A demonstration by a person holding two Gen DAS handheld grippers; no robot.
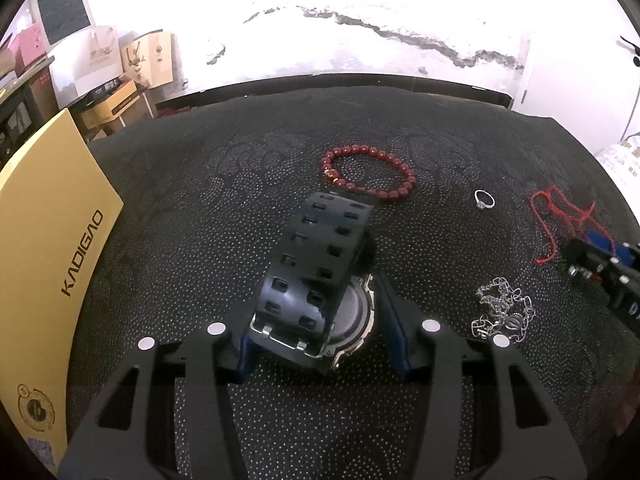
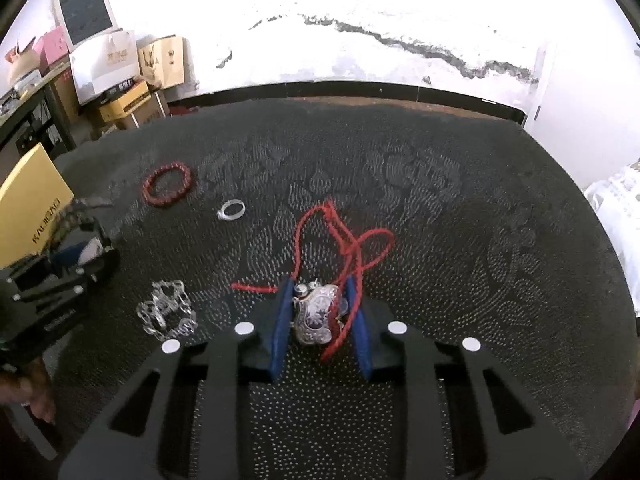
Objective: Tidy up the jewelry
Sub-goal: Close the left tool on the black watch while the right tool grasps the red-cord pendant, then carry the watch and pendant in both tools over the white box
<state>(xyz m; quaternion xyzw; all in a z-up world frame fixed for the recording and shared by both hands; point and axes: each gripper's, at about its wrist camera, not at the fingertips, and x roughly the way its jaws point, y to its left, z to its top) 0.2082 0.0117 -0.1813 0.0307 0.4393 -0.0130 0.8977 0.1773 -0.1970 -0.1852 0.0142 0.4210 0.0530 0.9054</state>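
The left gripper (image 1: 320, 344) pinches a black watch (image 1: 320, 280) between its 2 blue pads, the case clamped and the perforated strap rising away toward the far edge of the dark dotted table (image 1: 200, 200). The right gripper (image 2: 322, 320) has its jaws closed on an engraved silver pendant (image 2: 318, 314), its red cord (image 2: 344, 240) looping loose over the cloth beyond the fingertips and running down along the right pad. Between the 2 grippers, near the front edge, lies a tangled silver chain (image 1: 504, 312). Farther back sits a silver ring (image 1: 484, 199), and beyond it, toward the far edge, a red bead bracelet (image 1: 368, 172). A yellow box (image 1: 48, 248) marked KADIGAO stands at the left edge
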